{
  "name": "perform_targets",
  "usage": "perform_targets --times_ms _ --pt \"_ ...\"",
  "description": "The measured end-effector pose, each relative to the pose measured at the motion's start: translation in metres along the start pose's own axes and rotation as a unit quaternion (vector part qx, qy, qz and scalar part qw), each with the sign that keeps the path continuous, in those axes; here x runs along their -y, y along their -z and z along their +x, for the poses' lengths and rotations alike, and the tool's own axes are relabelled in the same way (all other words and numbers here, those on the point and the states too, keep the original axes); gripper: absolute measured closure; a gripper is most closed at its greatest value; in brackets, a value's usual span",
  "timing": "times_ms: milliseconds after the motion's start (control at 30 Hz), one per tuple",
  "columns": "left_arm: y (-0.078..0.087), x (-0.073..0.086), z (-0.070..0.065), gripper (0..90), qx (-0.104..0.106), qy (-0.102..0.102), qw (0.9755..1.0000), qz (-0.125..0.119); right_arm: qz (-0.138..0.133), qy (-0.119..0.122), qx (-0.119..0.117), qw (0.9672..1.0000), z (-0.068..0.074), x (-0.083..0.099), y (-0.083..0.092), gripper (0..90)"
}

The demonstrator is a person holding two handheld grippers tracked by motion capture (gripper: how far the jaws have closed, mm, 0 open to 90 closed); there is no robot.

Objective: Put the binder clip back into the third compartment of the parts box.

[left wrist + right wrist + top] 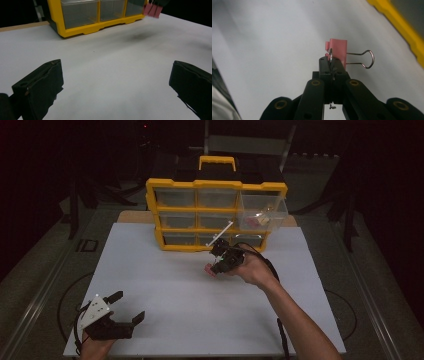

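A pink binder clip with wire handles hangs above the white table, and my right gripper is shut on one of its wire handles. From above, the same right gripper holds the binder clip in front of the yellow drawer cabinet. The binder clip also appears at the top of the left gripper view. My left gripper rests at the table's near left corner, and its jaws stand wide apart with nothing between them. In its own view the left gripper faces bare table.
The cabinet holds several clear drawers; the top right drawer is pulled out and holds small pink and pale items. A white stick leans before the lower drawers. The white table spreads between the grippers, with dark floor around it.
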State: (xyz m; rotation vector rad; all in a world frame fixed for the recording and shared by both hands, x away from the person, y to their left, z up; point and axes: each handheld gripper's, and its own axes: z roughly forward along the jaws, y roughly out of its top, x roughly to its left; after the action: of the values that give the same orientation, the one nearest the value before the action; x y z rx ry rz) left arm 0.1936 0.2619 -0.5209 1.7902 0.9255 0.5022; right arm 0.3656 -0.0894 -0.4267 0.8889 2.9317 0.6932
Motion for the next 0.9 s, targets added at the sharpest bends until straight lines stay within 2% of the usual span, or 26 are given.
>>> perform_targets --times_ms 467,700,900 --pt "0.000 0.000 0.000 0.1 0.000 0.001 1.0000 -0.001 -0.017 0.042 -0.009 0.9989 0.006 -0.028 0.051 88.9" --pt "-0.002 0.000 0.000 0.1 0.003 -0.001 1.0000 0.000 -0.015 0.068 -0.014 0.9975 0.004 -0.039 0.077 89.0" --pt "-0.001 0.000 0.001 0.1 0.003 0.001 1.0000 0.000 -0.020 0.077 -0.024 0.9966 0.001 -0.047 0.101 88.9"
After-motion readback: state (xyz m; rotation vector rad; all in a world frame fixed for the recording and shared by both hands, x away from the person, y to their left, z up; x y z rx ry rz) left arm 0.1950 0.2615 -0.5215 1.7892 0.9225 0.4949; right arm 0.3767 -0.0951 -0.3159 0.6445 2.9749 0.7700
